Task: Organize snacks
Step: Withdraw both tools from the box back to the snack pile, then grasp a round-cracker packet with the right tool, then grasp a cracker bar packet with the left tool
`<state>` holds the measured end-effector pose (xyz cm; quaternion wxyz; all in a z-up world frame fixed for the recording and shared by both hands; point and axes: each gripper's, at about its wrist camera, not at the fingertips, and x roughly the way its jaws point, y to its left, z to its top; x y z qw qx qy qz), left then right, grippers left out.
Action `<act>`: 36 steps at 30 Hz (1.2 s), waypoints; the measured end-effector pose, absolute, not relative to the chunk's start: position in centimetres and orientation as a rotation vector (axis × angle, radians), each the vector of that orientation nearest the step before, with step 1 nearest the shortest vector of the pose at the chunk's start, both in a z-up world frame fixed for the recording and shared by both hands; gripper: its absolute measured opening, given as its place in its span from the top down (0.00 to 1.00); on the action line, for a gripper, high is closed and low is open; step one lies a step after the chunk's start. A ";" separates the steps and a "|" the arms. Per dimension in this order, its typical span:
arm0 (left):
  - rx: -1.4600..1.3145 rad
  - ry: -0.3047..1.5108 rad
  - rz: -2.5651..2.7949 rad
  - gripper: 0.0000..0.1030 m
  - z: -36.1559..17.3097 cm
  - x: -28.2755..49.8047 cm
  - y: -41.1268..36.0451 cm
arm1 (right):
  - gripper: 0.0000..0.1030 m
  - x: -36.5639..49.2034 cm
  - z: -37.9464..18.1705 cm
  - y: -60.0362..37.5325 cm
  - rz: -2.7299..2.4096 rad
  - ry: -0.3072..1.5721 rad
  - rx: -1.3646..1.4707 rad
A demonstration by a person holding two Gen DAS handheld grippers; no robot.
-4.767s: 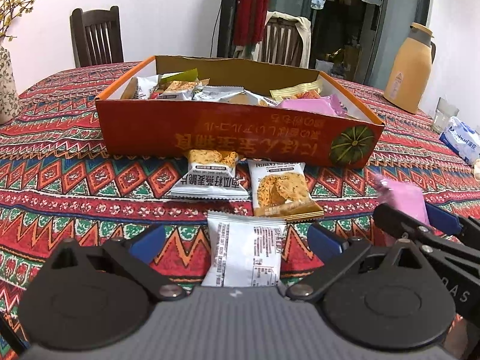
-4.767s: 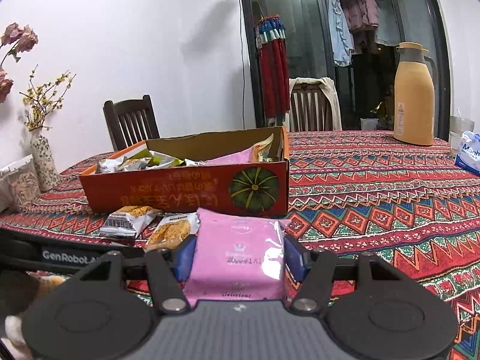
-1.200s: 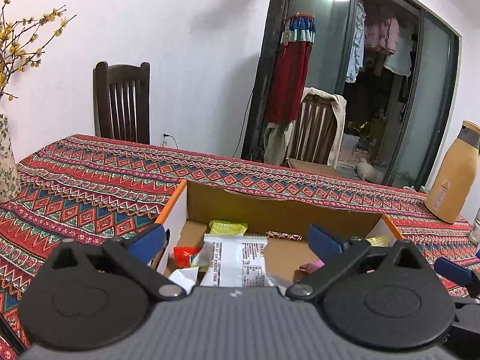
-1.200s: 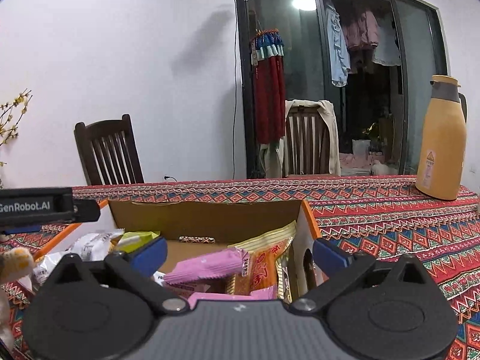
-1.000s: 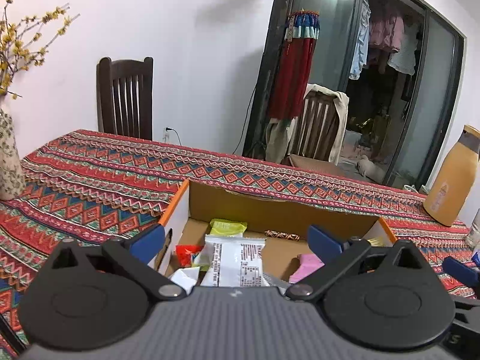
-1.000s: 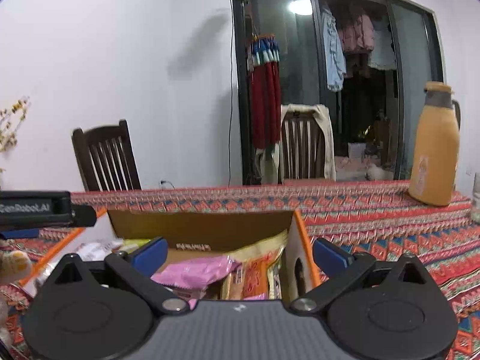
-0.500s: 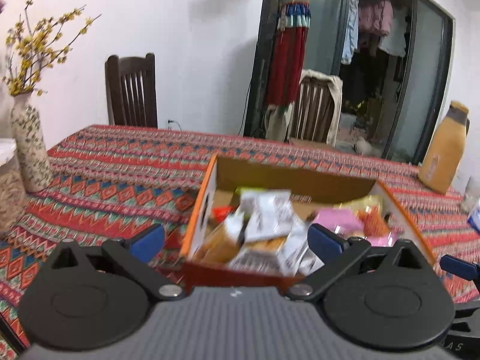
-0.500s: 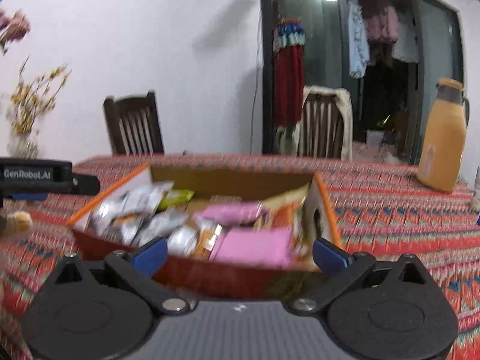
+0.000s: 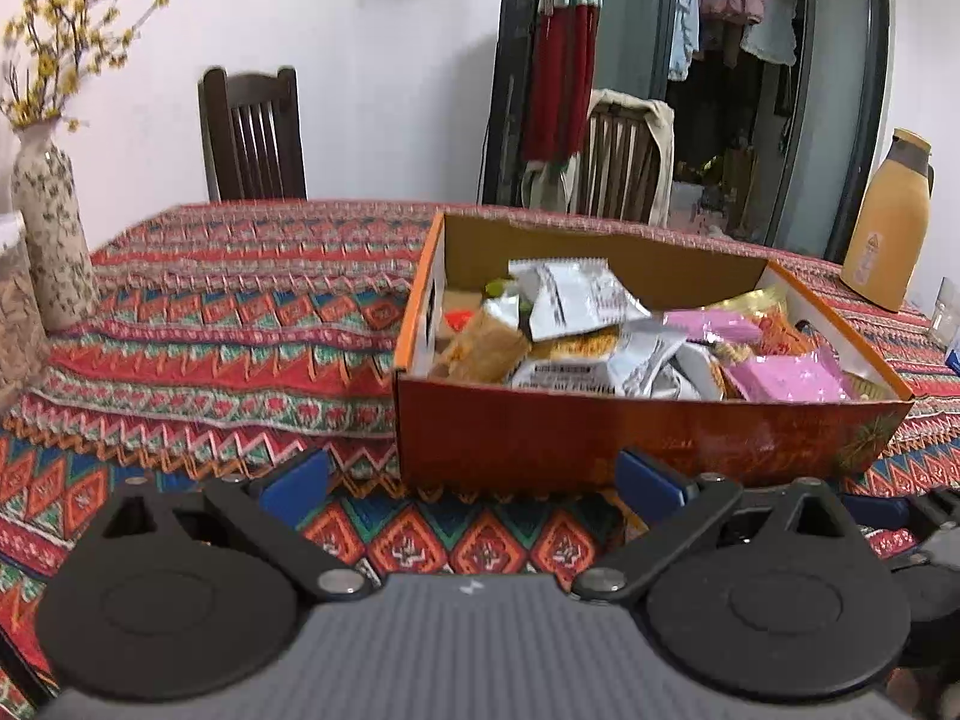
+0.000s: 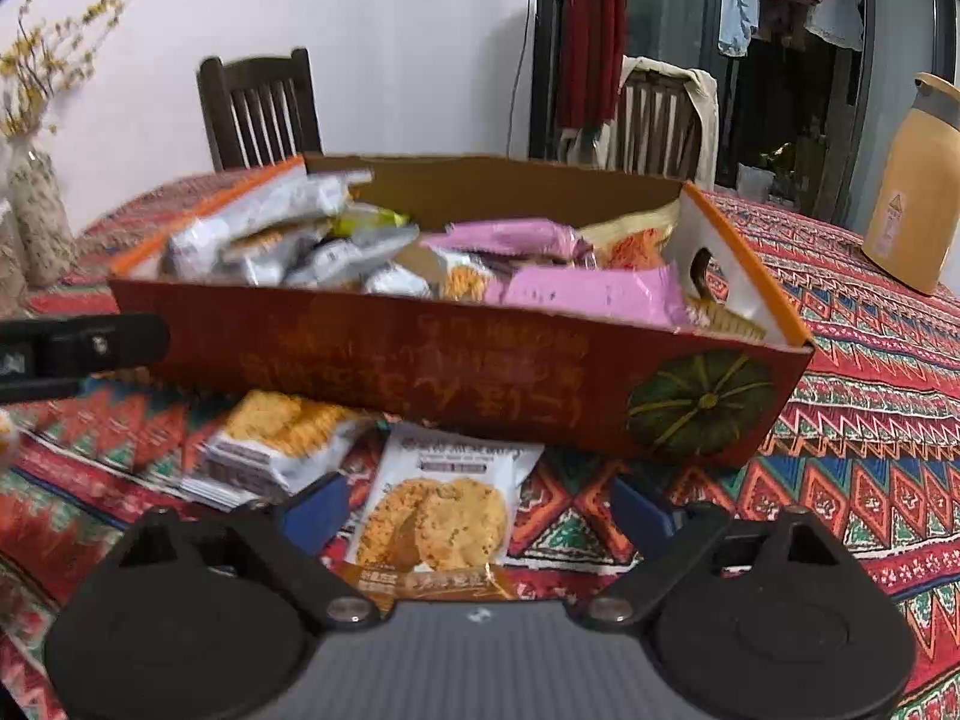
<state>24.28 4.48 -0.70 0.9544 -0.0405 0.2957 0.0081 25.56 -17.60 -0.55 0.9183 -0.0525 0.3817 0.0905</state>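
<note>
Between right gripper [image 10: 477,507] fingers, closing on nothing yet, straddling cookie packet [image 10: 441,513]; risking slippery film sliding against orange box [image 10: 456,372].

Nothing reads clearly: blurred orange characters run upside down along the box [image 10: 420,372] front; a warning triangle marks the flask [image 10: 895,204].

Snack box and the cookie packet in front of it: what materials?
Snack box: looks like cardboard, printed red outside with a matte look, plain brown inside, cut edges visible. Cookie packet: probably thin plastic film, glossy, with a crimped sealed end; it lies flat on the tablecloth.
</note>
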 end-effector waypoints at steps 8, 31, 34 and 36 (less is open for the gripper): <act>-0.126 0.601 0.012 0.00 -0.6 24.3 5.1 | 0.20 24.9 -0.9 -18.1 0.205 0.751 -0.070; -0.069 0.689 0.042 0.00 -2.3 26.1 4.3 | 0.62 21.6 1.3 -22.6 0.218 0.615 -0.103; -0.052 0.691 0.045 0.00 -1.7 25.8 3.6 | 0.62 22.0 0.7 -23.4 0.228 0.613 -0.056; -0.051 0.687 0.041 0.00 -1.1 25.6 3.0 | 0.62 22.2 0.7 -24.0 0.242 0.617 -0.019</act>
